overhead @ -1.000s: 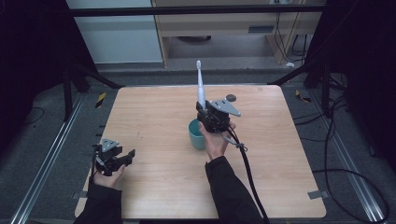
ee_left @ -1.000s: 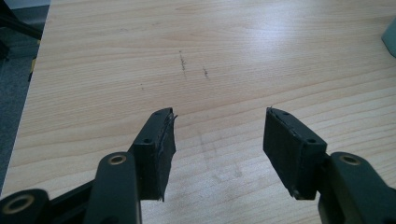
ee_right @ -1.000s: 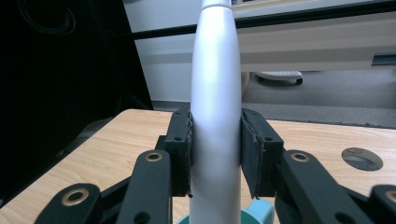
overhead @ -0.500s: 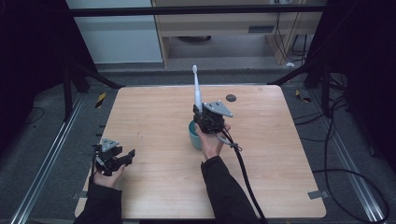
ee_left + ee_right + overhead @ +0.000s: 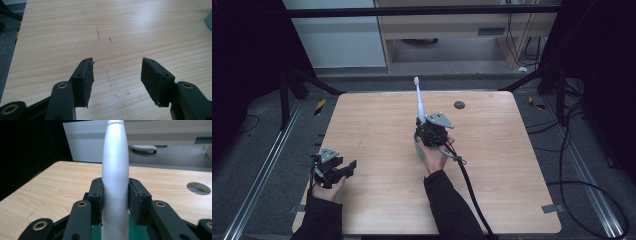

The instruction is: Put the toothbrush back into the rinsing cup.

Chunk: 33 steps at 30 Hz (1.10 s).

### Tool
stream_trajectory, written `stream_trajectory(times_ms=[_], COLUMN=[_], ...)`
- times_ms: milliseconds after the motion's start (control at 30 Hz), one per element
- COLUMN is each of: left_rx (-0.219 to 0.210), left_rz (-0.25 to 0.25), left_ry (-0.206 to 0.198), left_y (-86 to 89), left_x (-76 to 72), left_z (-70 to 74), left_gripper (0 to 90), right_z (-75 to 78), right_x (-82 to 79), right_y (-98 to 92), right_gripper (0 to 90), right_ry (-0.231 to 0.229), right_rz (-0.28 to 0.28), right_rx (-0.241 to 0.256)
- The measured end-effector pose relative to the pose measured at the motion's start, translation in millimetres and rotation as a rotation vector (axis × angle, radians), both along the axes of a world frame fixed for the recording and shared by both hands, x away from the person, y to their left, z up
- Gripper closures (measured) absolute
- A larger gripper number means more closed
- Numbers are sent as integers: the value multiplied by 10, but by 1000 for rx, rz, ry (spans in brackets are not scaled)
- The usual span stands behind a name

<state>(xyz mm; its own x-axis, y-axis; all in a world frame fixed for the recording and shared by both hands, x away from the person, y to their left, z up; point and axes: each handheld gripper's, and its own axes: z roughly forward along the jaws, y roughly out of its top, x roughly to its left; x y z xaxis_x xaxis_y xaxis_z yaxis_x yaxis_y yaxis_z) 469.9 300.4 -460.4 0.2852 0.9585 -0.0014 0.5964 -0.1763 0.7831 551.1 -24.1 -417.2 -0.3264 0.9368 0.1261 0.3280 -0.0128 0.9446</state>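
Note:
A white electric toothbrush (image 5: 418, 102) stands upright above the middle of the wooden table (image 5: 377, 120), brush head up. My right gripper (image 5: 428, 131) is shut on its handle; in the right gripper view the grey-white handle (image 5: 115, 182) sits clamped between both pads. A teal cup (image 5: 417, 146) is mostly hidden under that gripper and hand, and its green rim (image 5: 96, 230) shows just below the jaws. My left gripper (image 5: 348, 168) rests near the table's front left corner, open, with bare wood between its pads (image 5: 85, 80).
A round grommet hole (image 5: 459, 104) lies in the table toward the back right, also seen as the hole (image 5: 198, 188) in the right gripper view. A black cable (image 5: 467, 175) trails from the right gripper toward the front edge. A cup edge (image 5: 208, 20) shows at far right.
My right gripper has shifted left and slightly toward the front with the toothbrush, now standing over the cup. The left gripper has stayed put.

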Motion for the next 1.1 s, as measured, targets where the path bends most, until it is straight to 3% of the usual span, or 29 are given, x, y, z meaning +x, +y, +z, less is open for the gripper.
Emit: stream_trajectory(times_ms=[633, 900, 1100], left_rx=[0, 0, 1], left_rz=[0, 0, 0], left_ry=[1, 1, 1], left_y=[-1, 2, -1], left_x=[1, 1, 1], left_z=[1, -1, 0], left_gripper=[427, 427, 427], right_z=[-193, -219, -186], right_x=[10, 7, -29], right_y=[-23, -36, -70], right_gripper=[660, 654, 597], right_ry=[103, 127, 108], right_rz=[2, 10, 15], right_rx=[-67, -78, -67])
